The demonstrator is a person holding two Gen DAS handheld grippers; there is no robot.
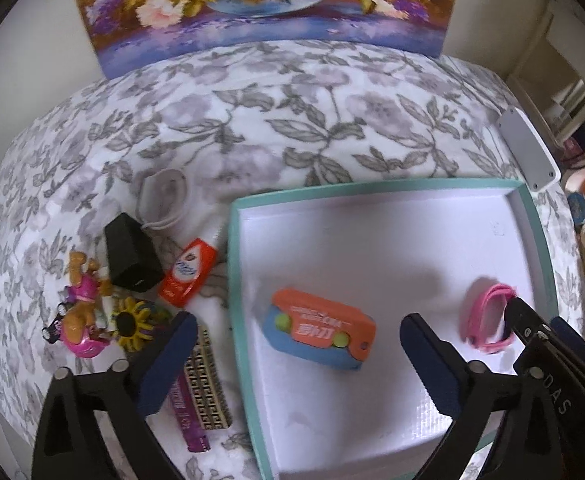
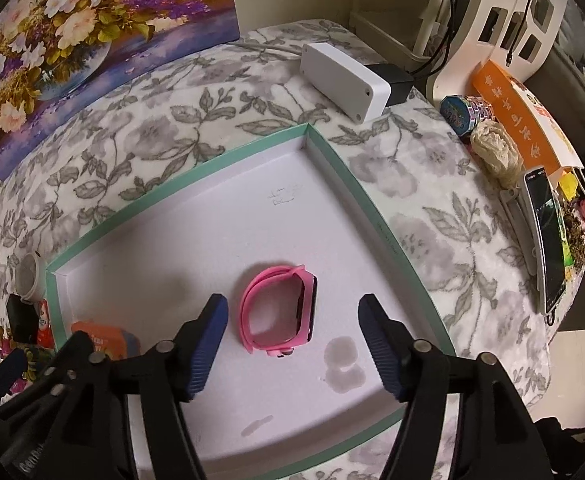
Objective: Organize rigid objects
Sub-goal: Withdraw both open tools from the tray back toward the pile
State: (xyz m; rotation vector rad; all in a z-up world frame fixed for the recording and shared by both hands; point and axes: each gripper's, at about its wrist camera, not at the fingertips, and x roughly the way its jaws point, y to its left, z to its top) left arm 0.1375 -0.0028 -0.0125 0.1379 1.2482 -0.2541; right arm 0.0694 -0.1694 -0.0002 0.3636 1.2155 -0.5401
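Note:
A shallow white box with a teal rim (image 1: 236,264) (image 2: 356,184) lies on the floral cloth. Inside it rest an orange-and-blue case (image 1: 320,326) (image 2: 104,336) and a pink watch (image 1: 488,316) (image 2: 280,312). My left gripper (image 1: 296,364) hangs open above the box's left rim, near the case, holding nothing. My right gripper (image 2: 292,344) is open just above the pink watch, one finger on each side, not touching it. Left of the box lie a black charger (image 1: 130,256), a red tube (image 1: 188,272), a sunflower piece (image 1: 132,322), a pink toy figure (image 1: 80,316), a patterned bar (image 1: 206,384) and a purple tube (image 1: 188,420).
A flower painting (image 1: 252,4) leans at the back of the table. A white device (image 2: 340,80) sits behind the box. On the right edge stand an orange box (image 2: 524,120), a tape roll (image 2: 464,114), a phone (image 2: 548,236) and a white rack (image 2: 504,12). A coiled white cable (image 1: 164,200) lies beyond the charger.

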